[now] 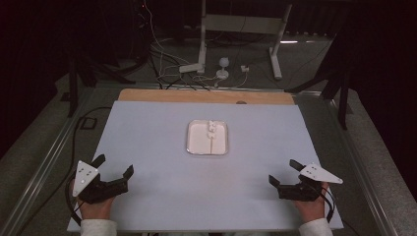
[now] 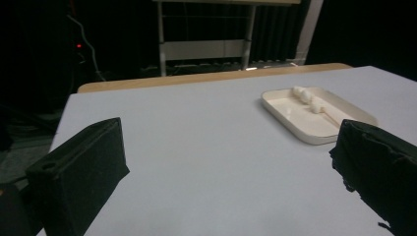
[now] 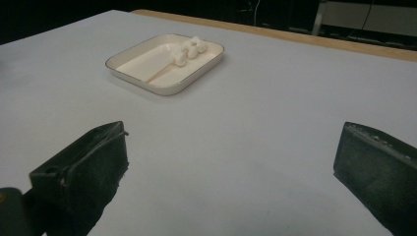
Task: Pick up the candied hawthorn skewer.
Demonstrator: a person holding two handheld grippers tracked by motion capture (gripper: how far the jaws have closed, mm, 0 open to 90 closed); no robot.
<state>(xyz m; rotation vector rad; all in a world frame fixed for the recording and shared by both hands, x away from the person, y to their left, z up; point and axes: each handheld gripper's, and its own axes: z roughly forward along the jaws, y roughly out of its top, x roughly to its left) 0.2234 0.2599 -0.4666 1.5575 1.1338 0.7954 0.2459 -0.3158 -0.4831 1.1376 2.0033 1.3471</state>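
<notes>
A shallow white tray (image 1: 196, 146) sits in the middle of the pale table. In it lies a thin stick with small white lumps (image 1: 211, 129) at its far end. The left gripper view has the tray (image 2: 295, 129) and the lumps (image 2: 307, 97) at the right; the right gripper view has the tray (image 3: 142, 76) and the lumps (image 3: 189, 49) at the upper left. My left gripper (image 1: 114, 165) rests near the table's front left, open and empty. My right gripper (image 1: 284, 172) rests near the front right, open and empty too. Both lie well short of the tray.
A wooden strip (image 1: 206, 96) runs along the table's far edge. Beyond it stand a white frame (image 1: 241, 29) and loose cables (image 1: 169, 69) on the floor. Metal rails (image 1: 44, 162) flank the table on both sides.
</notes>
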